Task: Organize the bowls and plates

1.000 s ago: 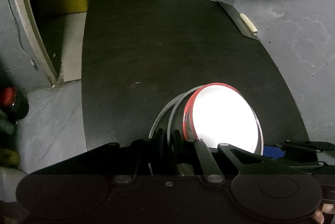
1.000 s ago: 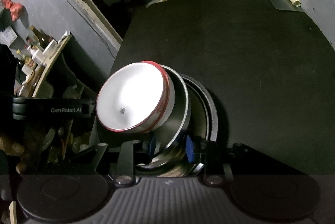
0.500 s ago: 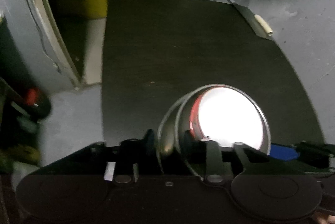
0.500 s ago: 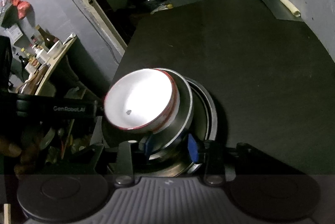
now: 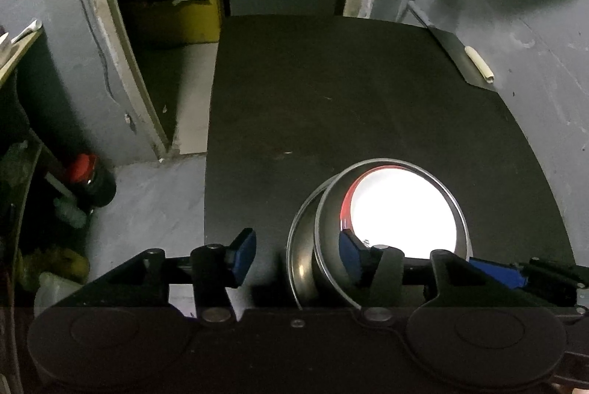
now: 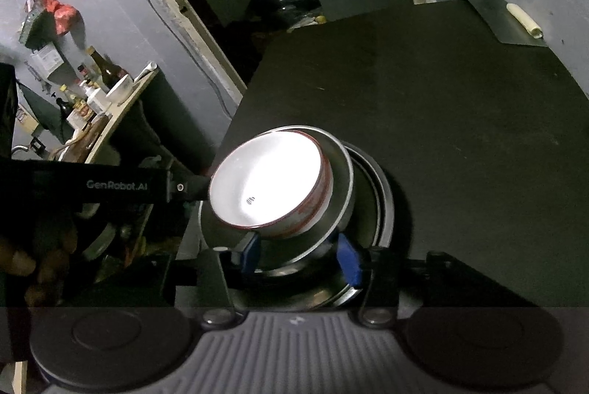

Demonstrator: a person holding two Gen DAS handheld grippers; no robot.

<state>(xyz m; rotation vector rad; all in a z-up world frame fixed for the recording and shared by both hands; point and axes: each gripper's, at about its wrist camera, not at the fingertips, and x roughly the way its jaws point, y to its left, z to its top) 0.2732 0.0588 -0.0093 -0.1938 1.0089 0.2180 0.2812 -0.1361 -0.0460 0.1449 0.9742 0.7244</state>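
Both claws opened, bowl (image 6: 268, 180) stacked.

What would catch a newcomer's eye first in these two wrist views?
The glaring white bowl with a red rim, nested in a steel bowl on a steel plate at the near edge of the black table. Then the blue-padded left gripper and right gripper, each straddling the stack's rim; their jaws have just been opening, and the pads seem clear of the metal.
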